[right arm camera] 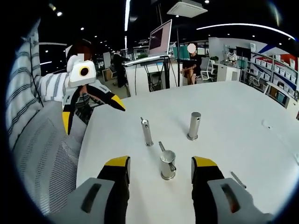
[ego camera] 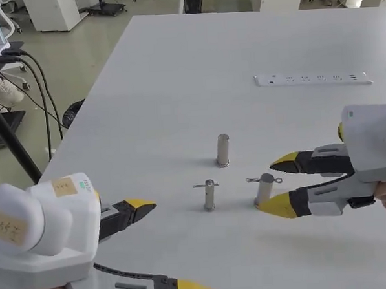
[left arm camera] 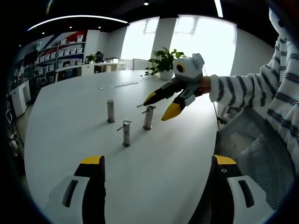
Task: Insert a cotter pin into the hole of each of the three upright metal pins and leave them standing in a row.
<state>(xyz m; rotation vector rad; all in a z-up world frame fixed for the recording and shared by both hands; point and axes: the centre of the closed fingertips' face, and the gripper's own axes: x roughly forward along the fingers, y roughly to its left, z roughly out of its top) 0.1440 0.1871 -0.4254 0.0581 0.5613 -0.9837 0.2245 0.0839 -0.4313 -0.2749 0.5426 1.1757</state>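
While cylindrical metal pins (ego camera: 223, 149) stand, smooth table (ego camera: 176, 68)

The right gripper (ego camera: 268, 184) is cropped by the head view's right edge, its lower jaw covering the foot of the near pin (ego camera: 265, 181); the left gripper (ego camera: 184, 248) is cut off at the bottom. Any hole in the far pin (ego camera: 223, 149) is too small to make out. In the right gripper view, a thin sliver (right arm camera: 238, 179) beside one jaw is too slight to identify.
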